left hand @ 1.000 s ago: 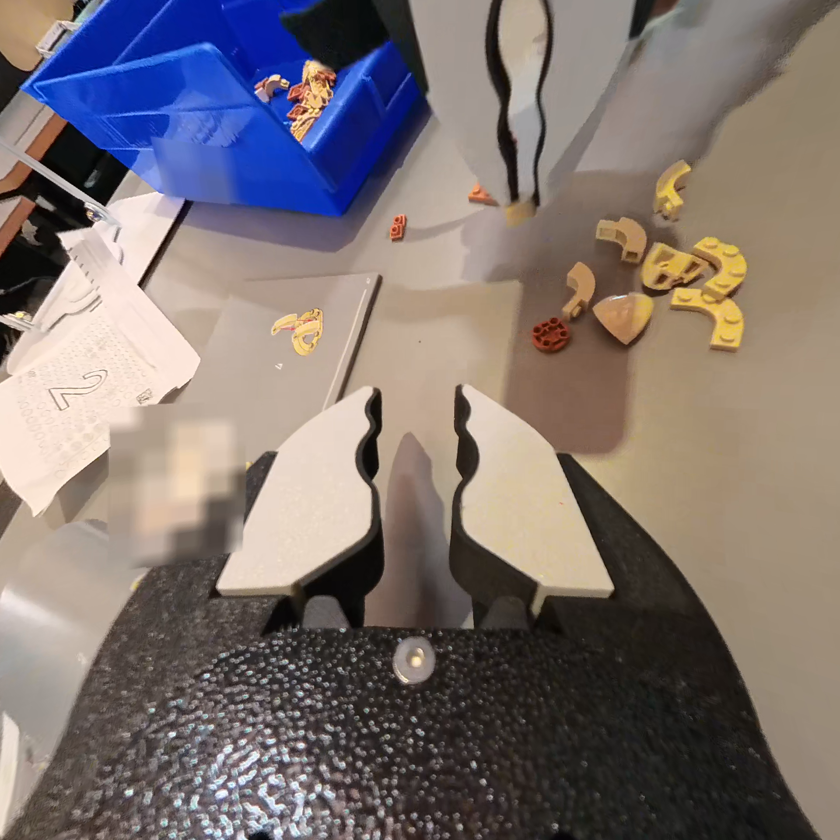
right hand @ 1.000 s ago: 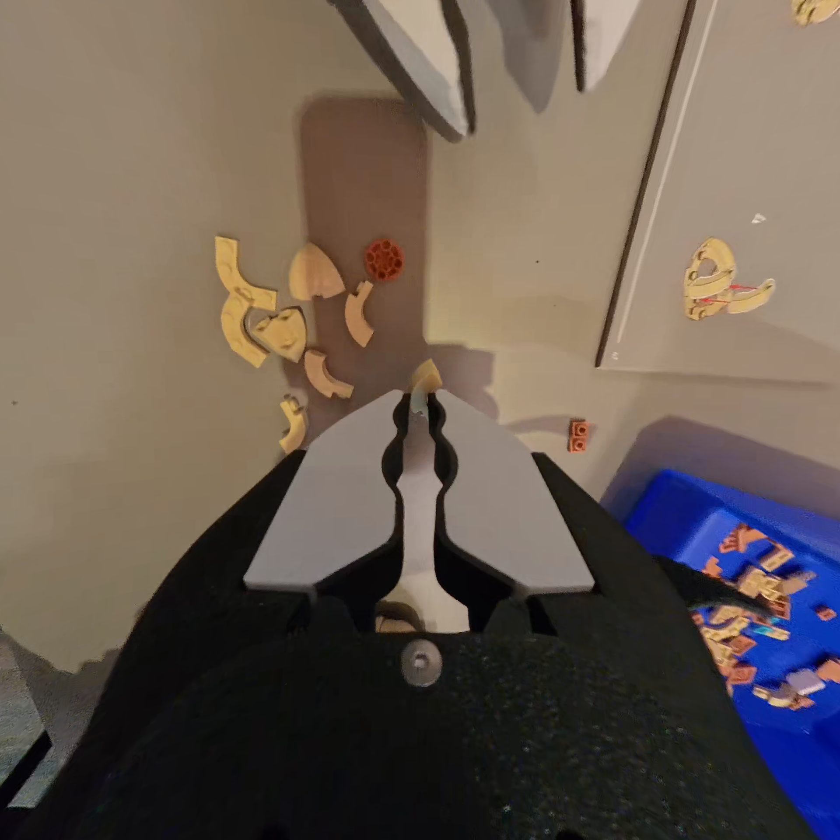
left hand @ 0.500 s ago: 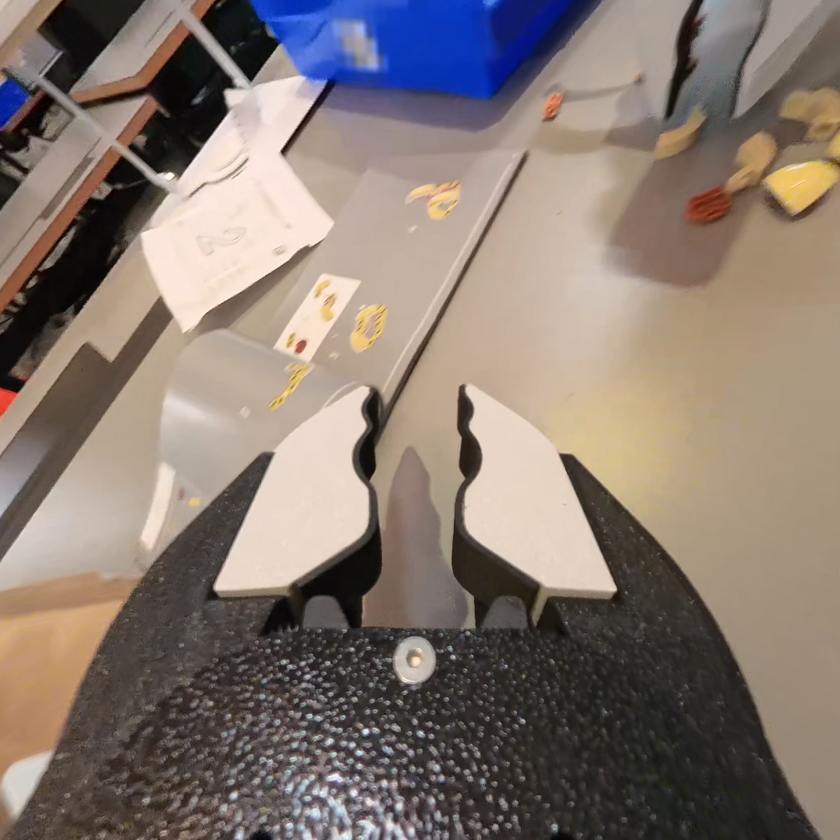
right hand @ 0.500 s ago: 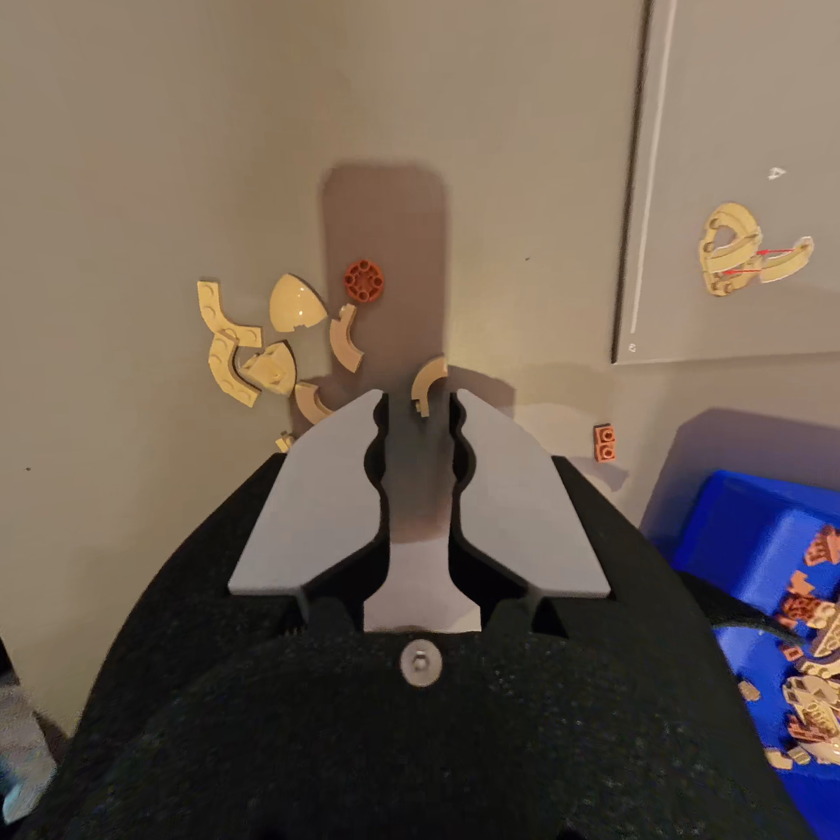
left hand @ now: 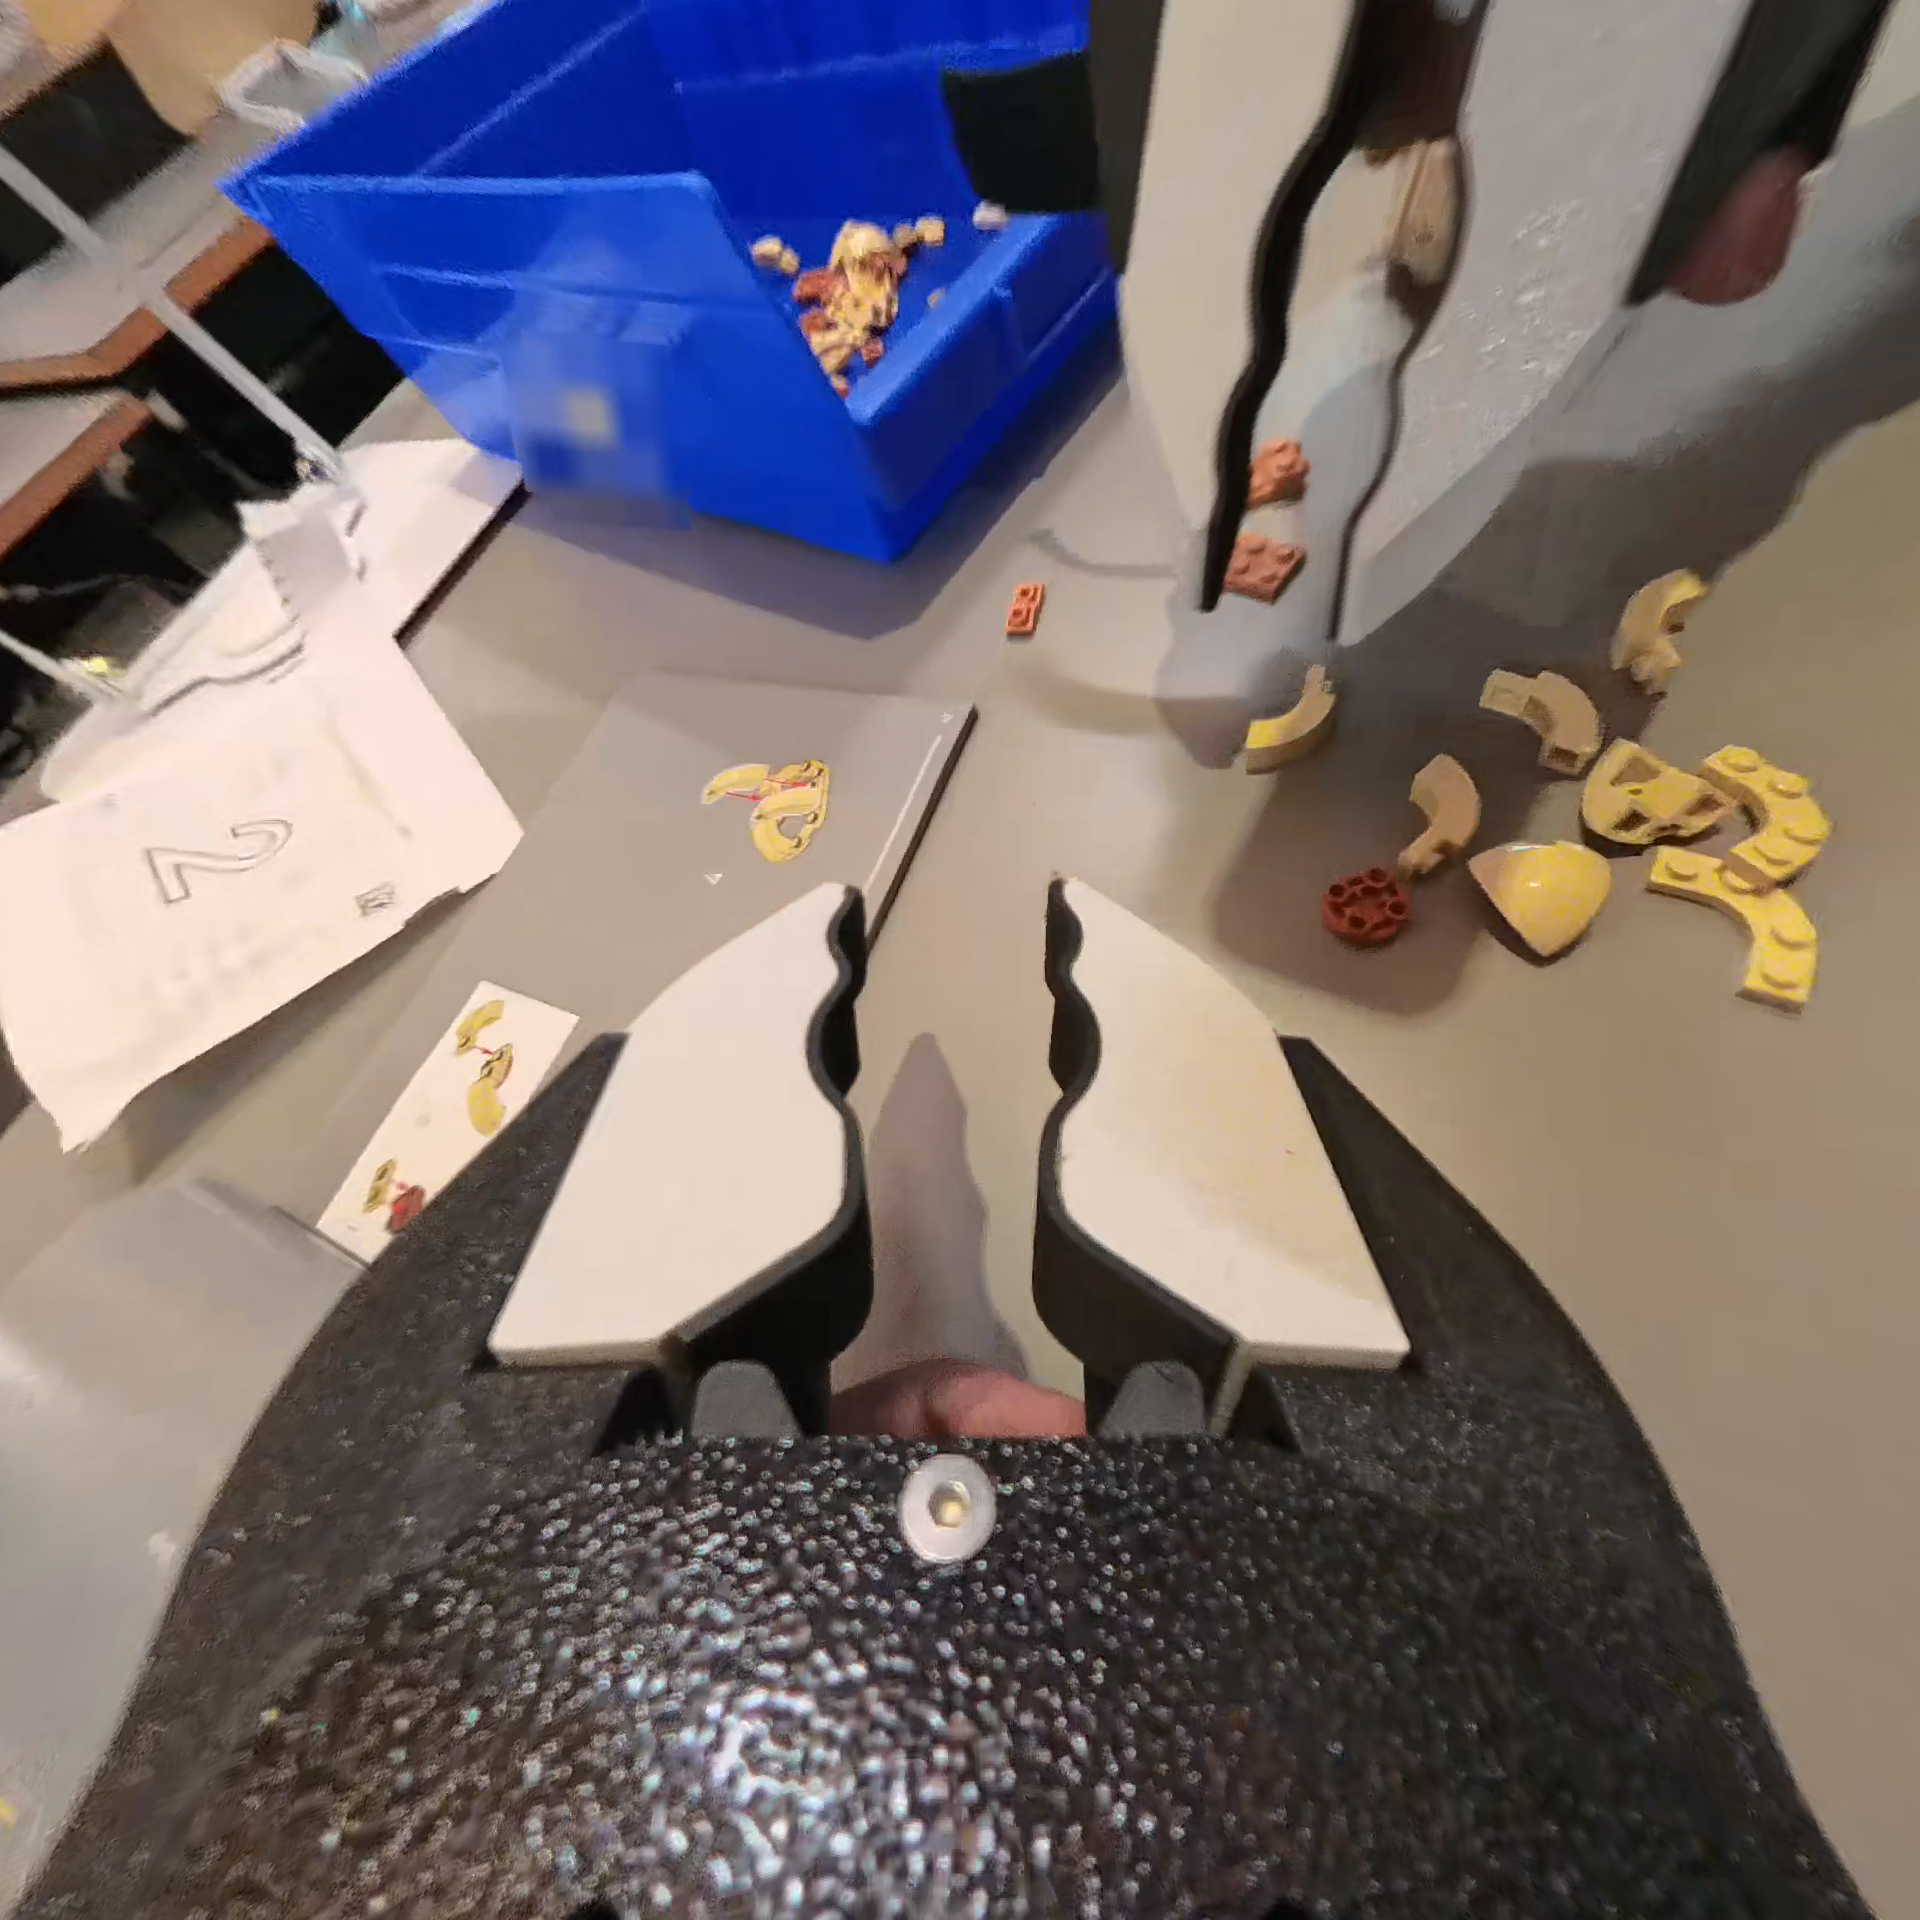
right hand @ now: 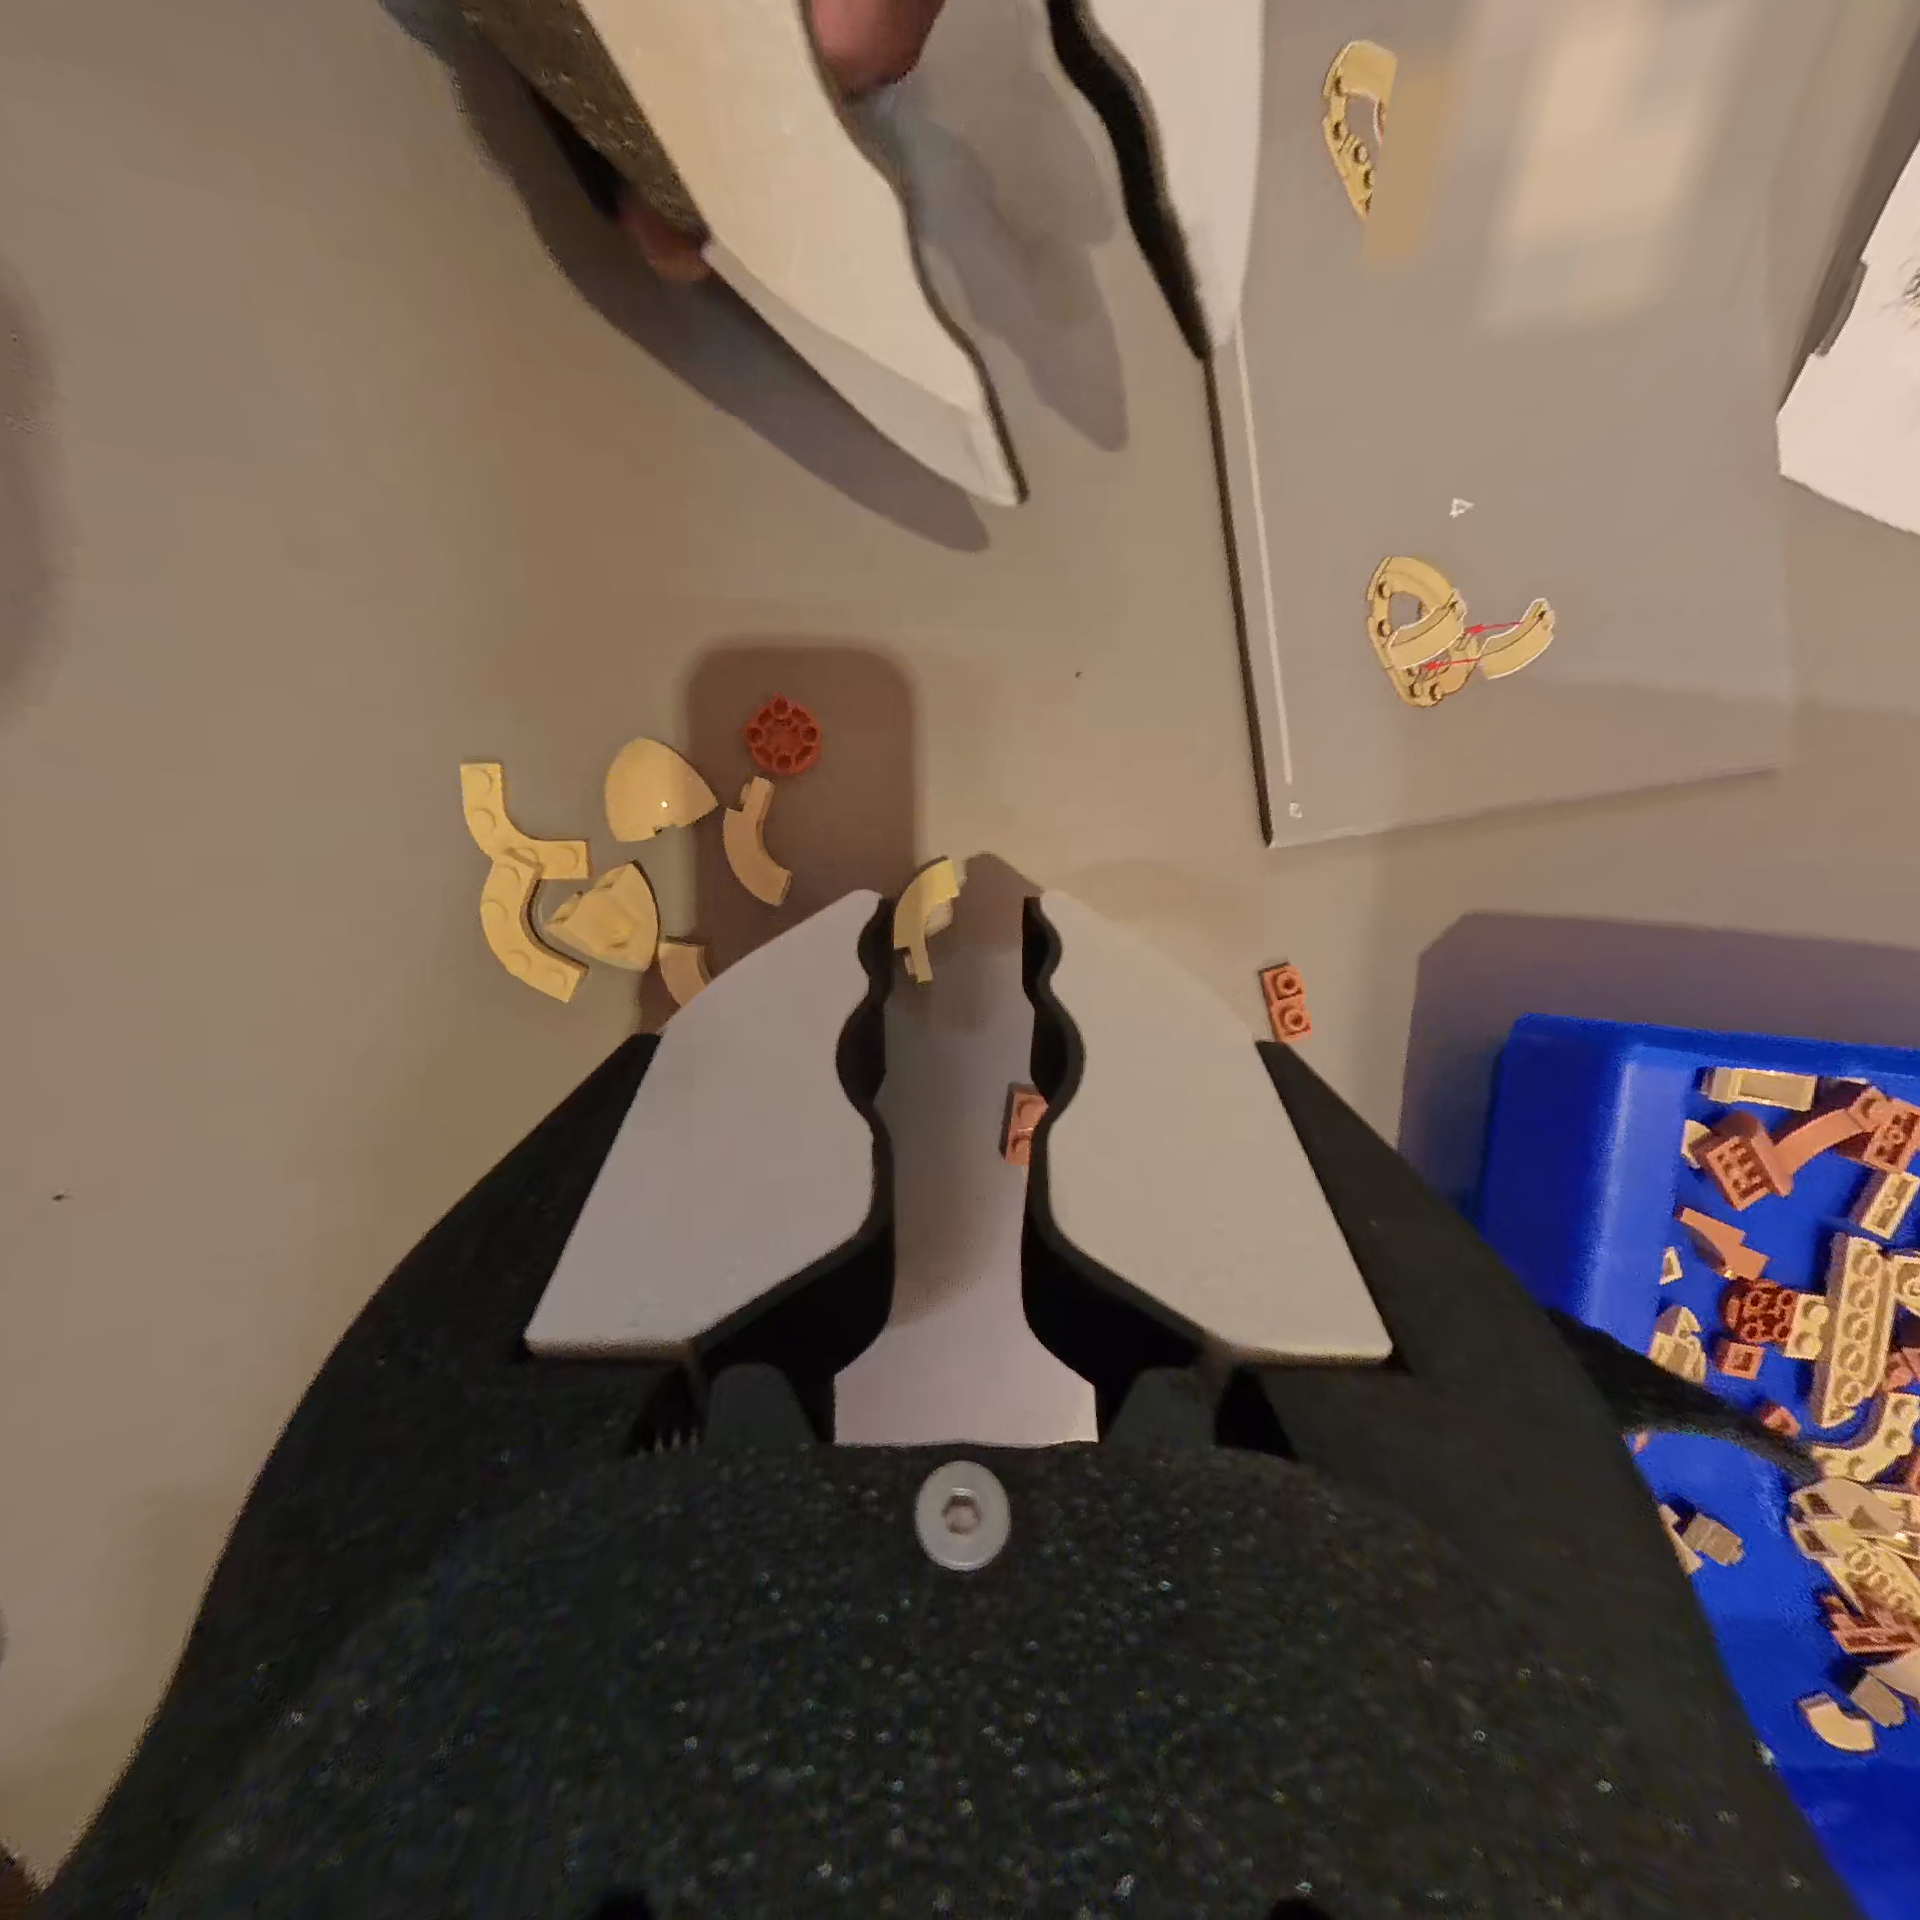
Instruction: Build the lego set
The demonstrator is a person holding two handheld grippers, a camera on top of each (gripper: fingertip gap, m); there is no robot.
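Note:
My right gripper (right hand: pixel 951 904) is open and empty, hovering above the grey table. A tan curved brick (right hand: pixel 925 906) lies on the table between its fingertips, and it also shows in the left wrist view (left hand: pixel 1291 717). Left of it lie several tan curved bricks (right hand: pixel 566 883) and a dark red round brick (right hand: pixel 781 735). My left gripper (left hand: pixel 954 904) is open and empty, facing those bricks (left hand: pixel 1673 821) from the other side. It shows at the top of the right wrist view (right hand: pixel 1096 416).
A blue bin (left hand: pixel 468 229) of loose bricks stands at the back left, and it also shows in the right wrist view (right hand: pixel 1538 1091). An open instruction booklet (left hand: pixel 727 748) and a white paper bag (left hand: pixel 208 862) lie to the left. Small orange plates (right hand: pixel 1286 1000) lie near the bin. The left gripper's tips are roughly 8 centimetres from the right gripper's.
My right gripper has opened and let go of the tan curved brick, which now lies on the table. My left gripper swung away left, then back toward the bricks.

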